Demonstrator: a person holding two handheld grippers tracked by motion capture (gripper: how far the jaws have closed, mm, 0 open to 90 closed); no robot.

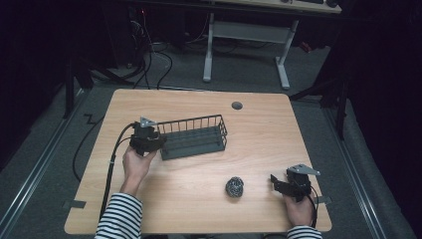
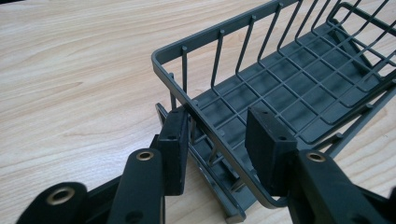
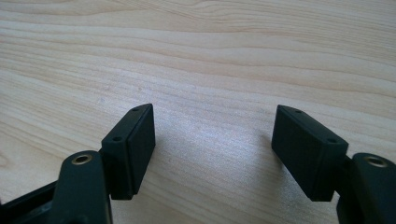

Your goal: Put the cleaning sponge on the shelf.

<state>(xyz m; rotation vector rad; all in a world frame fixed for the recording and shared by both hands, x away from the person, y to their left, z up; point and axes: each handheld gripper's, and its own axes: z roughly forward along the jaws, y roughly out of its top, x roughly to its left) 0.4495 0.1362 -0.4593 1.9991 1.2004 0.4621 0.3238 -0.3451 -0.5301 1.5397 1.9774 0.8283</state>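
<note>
Left hand-held gripper [image 2: 217, 140] clamped on grey wire basket [image 2: 299, 88] end rim, on table [image 2: 70, 84]

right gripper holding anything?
No. In the right gripper view the right gripper has open jaws with bare table between them; the steel wool ball lies apart.

Your left gripper [image 1: 160, 141] sits against the basket [image 1: 196, 130] end wall, basket blocks mid-table, scourer [image 1: 235, 186] between your hands near front edge, bare wood ahead of right gripper [image 1: 274, 180], grommet [image 1: 237, 105] flush at back
</note>
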